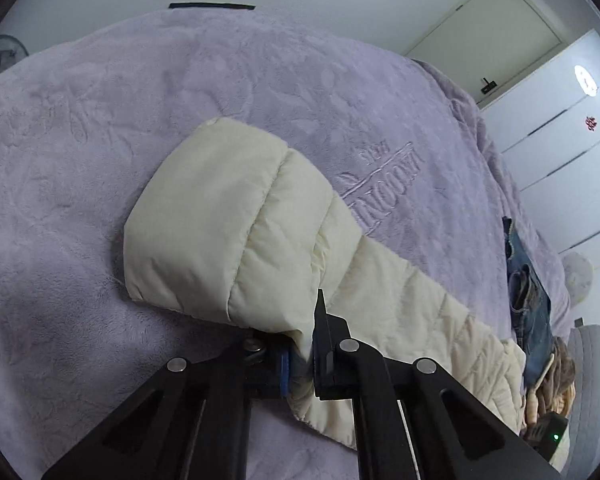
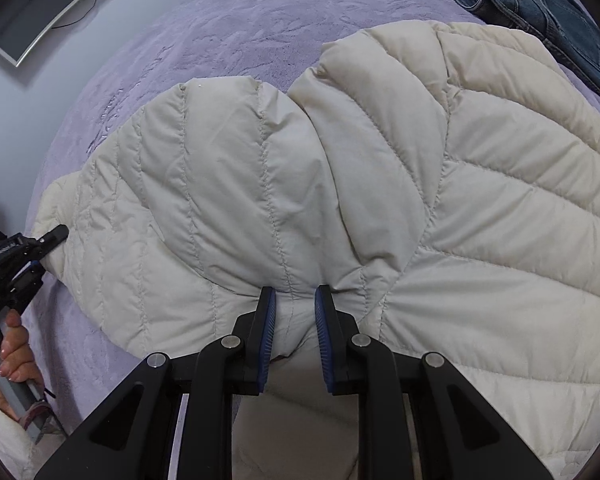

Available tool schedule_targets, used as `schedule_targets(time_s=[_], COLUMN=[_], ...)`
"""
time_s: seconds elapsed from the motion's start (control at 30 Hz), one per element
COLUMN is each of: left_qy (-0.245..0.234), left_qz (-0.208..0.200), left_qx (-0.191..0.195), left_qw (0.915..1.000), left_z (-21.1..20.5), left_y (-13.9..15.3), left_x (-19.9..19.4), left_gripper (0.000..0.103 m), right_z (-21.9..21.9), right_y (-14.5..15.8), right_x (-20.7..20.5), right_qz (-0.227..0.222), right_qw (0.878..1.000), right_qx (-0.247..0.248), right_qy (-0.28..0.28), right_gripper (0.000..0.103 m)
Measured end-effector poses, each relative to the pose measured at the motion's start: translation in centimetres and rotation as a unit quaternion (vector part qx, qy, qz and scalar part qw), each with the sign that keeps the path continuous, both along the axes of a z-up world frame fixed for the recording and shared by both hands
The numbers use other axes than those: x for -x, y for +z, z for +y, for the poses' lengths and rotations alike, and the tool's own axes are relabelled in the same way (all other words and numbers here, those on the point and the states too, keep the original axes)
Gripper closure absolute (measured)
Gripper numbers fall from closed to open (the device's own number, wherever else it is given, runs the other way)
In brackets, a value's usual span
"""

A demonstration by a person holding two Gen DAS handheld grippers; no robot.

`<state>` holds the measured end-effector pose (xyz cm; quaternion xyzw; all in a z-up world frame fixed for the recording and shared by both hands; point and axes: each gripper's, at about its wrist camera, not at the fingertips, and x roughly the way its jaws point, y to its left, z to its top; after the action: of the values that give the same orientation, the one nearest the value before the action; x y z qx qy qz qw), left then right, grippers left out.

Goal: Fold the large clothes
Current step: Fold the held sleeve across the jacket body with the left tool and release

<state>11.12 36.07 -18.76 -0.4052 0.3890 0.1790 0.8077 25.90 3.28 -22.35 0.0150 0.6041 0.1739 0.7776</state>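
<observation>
A cream quilted puffer jacket (image 2: 380, 184) lies spread on the lilac plush blanket (image 2: 240, 20), filling the frame's middle and right. The right gripper (image 2: 295, 304), jaws narrowed, pinches a fabric fold at lower centre. The left gripper (image 1: 300, 344), nearly closed, clamps the jacket's sleeve edge at its frame's bottom centre.

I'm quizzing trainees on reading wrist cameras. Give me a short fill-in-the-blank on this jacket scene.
1. The cream puffer jacket lies on a ____ blanket.
2. The right gripper is shut on a bunch of the ____.
3. Beyond the jacket lies a pair of blue ____.
4. The left gripper pinches the jacket's ____.

Missing words: purple; jacket; jeans; sleeve
</observation>
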Motion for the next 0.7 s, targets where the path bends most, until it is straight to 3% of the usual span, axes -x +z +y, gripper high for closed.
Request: schedule_targets(time_s=[0.2, 0.4, 0.5, 0.7], left_qy=[-0.076, -0.18, -0.231, -0.316], left_qz=[-0.081, -0.129, -0.134, -0.089], left_qx=[-0.011, -0.042, -0.049, -0.084], left_qw=[0.9937, 0.9742, 0.9624, 0.9409], left_z=[-4.2, -11.5, -15.6, -23.8], left_y=[6.6, 11.8, 12.7, 10.9], left_x=[-0.4, -3.6, -4.9, -6.7], left_gripper=[0.094, 0.094, 0.094, 0.094], right_z=[-0.8, -2.2, -4.1, -10.5], right_y=[-0.5, 0.2, 1.2, 4.0], right_x=[0.4, 0.5, 0.3, 1.0], right_qz=[-0.006, 0.009, 0.017, -0.001], right_qw=[1.0, 0.999, 0.998, 0.994], right_qx=[-0.007, -0.037, -0.061, -0.077], right_qy=[-0.007, -0.013, -0.027, -0.079], right_gripper=[0.081, 0.081, 0.08, 0.08])
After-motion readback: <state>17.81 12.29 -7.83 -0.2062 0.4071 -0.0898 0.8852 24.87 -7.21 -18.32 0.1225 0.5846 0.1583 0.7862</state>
